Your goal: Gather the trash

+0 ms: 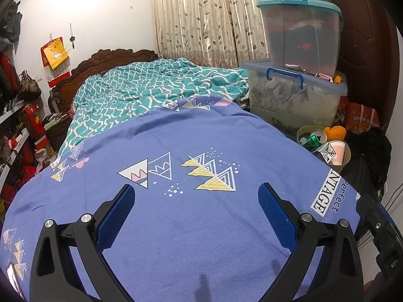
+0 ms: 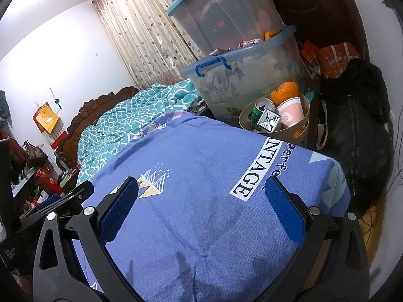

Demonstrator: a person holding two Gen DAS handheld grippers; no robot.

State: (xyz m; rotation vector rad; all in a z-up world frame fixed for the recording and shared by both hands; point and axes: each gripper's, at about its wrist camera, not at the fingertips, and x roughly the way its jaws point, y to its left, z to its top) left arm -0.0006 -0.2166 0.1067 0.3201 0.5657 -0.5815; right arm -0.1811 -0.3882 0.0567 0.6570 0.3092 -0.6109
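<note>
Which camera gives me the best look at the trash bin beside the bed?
The right wrist view: the bin sits larger there, with its can, pink cup, carton and orange peel showing. The left wrist view catches the same bin small at the right edge, partly hidden behind the blue bedsheet.

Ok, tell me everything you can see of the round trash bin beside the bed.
The trash bin is a round, tan, open-topped container, material unclear. It stands upright off the corner of the blue bedsheet, in front of the clear storage box. It is full: a green can, a pink paper cup, a small black-and-white carton and orange peel heaped at its rim. Neither gripper touches it.
</note>
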